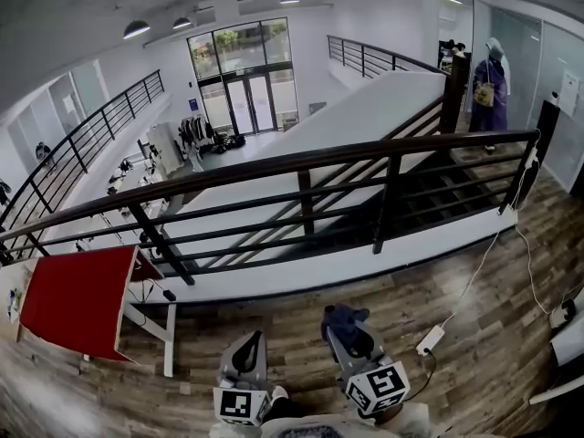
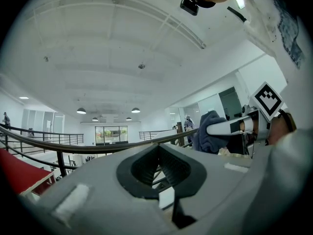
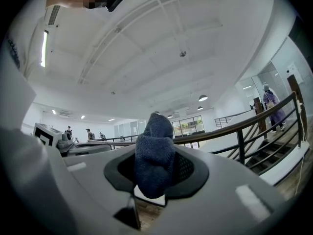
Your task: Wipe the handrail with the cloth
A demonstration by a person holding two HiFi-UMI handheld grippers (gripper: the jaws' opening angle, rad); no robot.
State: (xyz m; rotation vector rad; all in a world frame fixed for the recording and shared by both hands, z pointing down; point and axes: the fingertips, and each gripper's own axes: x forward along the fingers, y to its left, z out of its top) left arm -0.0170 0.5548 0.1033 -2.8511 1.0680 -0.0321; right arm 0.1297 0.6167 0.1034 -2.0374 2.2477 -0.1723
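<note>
A dark brown handrail (image 1: 301,161) tops a black metal railing that runs across the landing ahead of me, well beyond both grippers. My right gripper (image 1: 351,336) is held low over the wooden floor, shut on a dark blue cloth (image 1: 339,318). In the right gripper view the cloth (image 3: 155,155) bulges up between the jaws, with the handrail (image 3: 244,125) to the right. My left gripper (image 1: 248,347) hangs beside it on the left, shut with nothing in it. The left gripper view shows the handrail (image 2: 73,149) ahead and the cloth (image 2: 208,133) at the right.
A red-topped table (image 1: 78,299) stands at my left by the railing. A white power strip (image 1: 430,339) with its cable lies on the floor to the right. Stairs (image 1: 456,190) descend beyond the railing. A person in purple (image 1: 488,85) stands far right.
</note>
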